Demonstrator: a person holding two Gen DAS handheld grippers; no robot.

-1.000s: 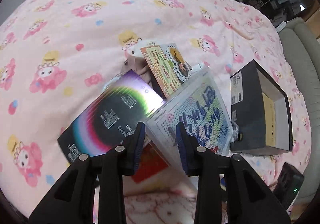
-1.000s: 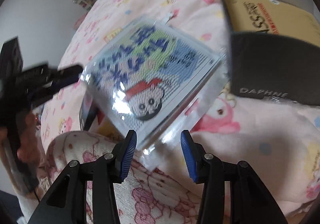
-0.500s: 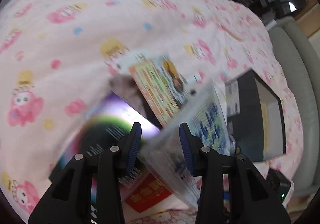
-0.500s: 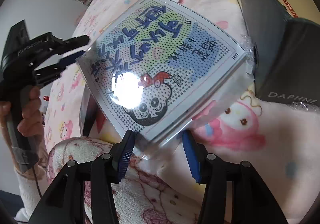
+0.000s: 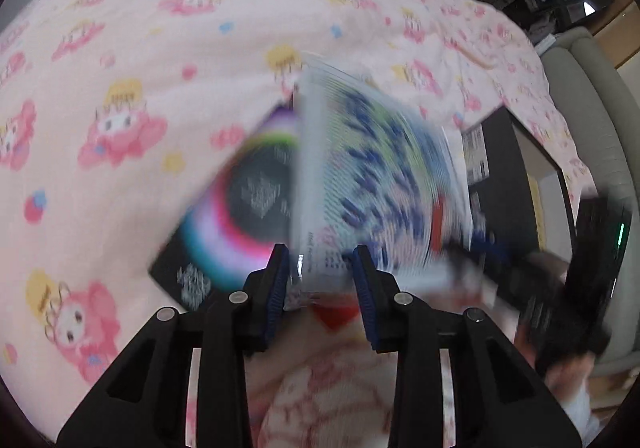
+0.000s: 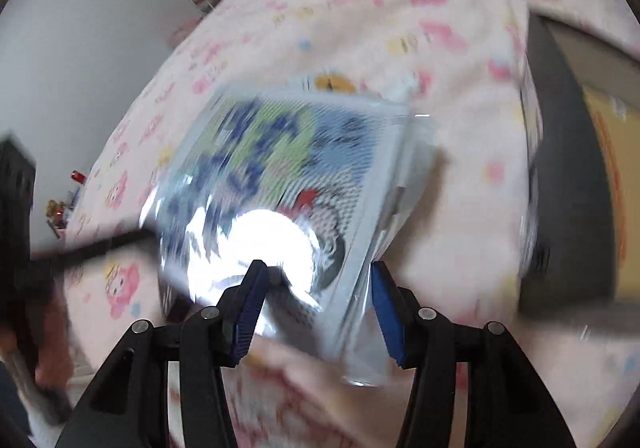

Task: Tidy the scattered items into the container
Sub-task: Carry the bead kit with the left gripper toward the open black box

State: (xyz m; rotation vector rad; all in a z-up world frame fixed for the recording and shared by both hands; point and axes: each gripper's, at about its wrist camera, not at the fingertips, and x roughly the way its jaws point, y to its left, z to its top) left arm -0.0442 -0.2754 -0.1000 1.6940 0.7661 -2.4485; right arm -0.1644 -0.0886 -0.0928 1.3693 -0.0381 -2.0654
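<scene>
A booklet in a clear plastic sleeve [image 5: 372, 168], printed with blue letters and a cartoon face, hangs blurred above the pink blanket. My left gripper [image 5: 320, 268] has its jaws closing on the sleeve's near corner. Seen from the right wrist, its dark finger [image 6: 108, 244] reaches the booklet [image 6: 280, 168] at its left edge. My right gripper [image 6: 316, 288] has its jaws opening. The opposite corner lies between them, clear of the right pad. The black box [image 5: 504, 184] stands open to the right, with a yellow book [image 6: 612, 152] inside.
A black album with a rainbow ring [image 5: 240, 208] lies under the booklet, and a red item [image 5: 336, 316] peeks out below it. The pink cartoon-print blanket [image 5: 160, 68] covers the bed. A grey cushioned edge [image 5: 592, 108] runs along the right. A person's hand [image 6: 52, 348] grips the left tool.
The booklet has swung up and across and now hides the yellow card behind it. The right jaws have spread wider around its corner. Both views are now blurred by motion.
</scene>
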